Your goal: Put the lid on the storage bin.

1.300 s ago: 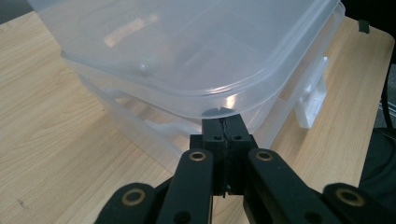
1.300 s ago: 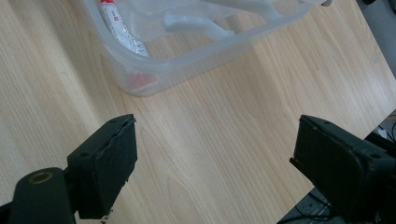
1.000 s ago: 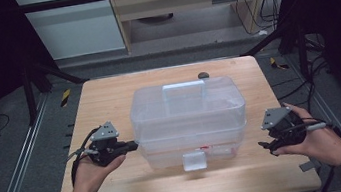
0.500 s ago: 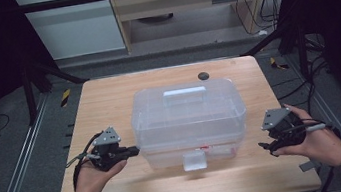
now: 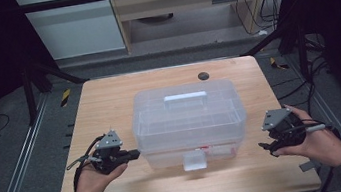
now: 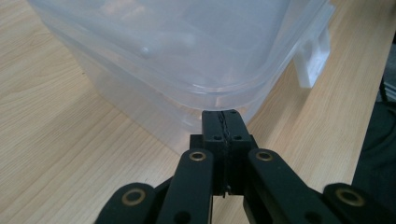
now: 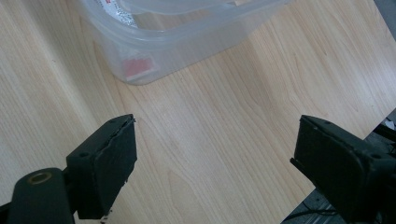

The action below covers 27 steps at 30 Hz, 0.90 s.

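Observation:
A clear plastic storage box (image 5: 189, 118) with a lid and top handle (image 5: 185, 97) stands mid-table; its white front latch (image 5: 194, 161) hangs loose. My left gripper (image 5: 134, 154) is shut with nothing between its jaws, its tips at the box's front-left corner. In the left gripper view those tips (image 6: 224, 116) sit right under the lid rim of the box (image 6: 163, 46), with the latch (image 6: 313, 56) beyond. My right gripper (image 5: 268, 147) is held open to the right of the box, apart from it. In the right gripper view it (image 7: 215, 154) gapes wide over bare wood, facing the box corner (image 7: 187, 37).
The wooden table (image 5: 109, 104) has a small black round spot (image 5: 203, 76) behind the box. A red label (image 7: 137, 66) shows through the box wall. Cables trail on the floor at the right; metal frame rails run along the left.
The box lid stood higher and blurred a second ago and now sits lower on the box. My left gripper has dropped slightly toward the front-left corner. The right gripper has barely moved.

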Available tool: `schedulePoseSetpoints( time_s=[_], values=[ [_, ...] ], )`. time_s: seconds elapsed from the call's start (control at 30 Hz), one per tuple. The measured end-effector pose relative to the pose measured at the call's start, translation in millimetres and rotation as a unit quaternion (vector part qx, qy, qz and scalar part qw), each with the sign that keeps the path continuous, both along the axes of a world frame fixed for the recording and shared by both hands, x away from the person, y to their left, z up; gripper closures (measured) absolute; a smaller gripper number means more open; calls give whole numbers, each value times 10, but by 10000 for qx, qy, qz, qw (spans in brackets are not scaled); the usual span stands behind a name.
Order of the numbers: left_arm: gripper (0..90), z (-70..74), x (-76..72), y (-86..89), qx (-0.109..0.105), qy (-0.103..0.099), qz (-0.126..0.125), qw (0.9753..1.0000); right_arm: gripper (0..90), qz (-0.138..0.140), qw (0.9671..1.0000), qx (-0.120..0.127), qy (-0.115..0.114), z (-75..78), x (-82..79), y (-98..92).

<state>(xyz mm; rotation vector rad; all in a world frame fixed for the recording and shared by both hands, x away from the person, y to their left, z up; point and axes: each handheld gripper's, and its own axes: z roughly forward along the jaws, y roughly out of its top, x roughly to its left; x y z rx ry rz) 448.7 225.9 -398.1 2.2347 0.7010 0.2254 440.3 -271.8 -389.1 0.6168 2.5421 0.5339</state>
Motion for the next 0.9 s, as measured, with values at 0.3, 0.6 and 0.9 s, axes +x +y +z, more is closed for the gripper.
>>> schedulePoseSetpoints(
  time_s=[0.3, 0.6, 0.9],
  values=[
    [899, -2, 62, 361, -73, 29, 508, 9987, 118, -212, 9997, 14, -103, -46, 75, -44],
    [899, -77, 365, 468, 171, 182, 766, 9967, 116, -427, 9991, -51, -24, -182, 270, -57],
    [899, -127, 649, 511, 390, 205, 1064, 9933, 114, -633, 9980, 47, 76, -292, 586, -75]
  ],
)
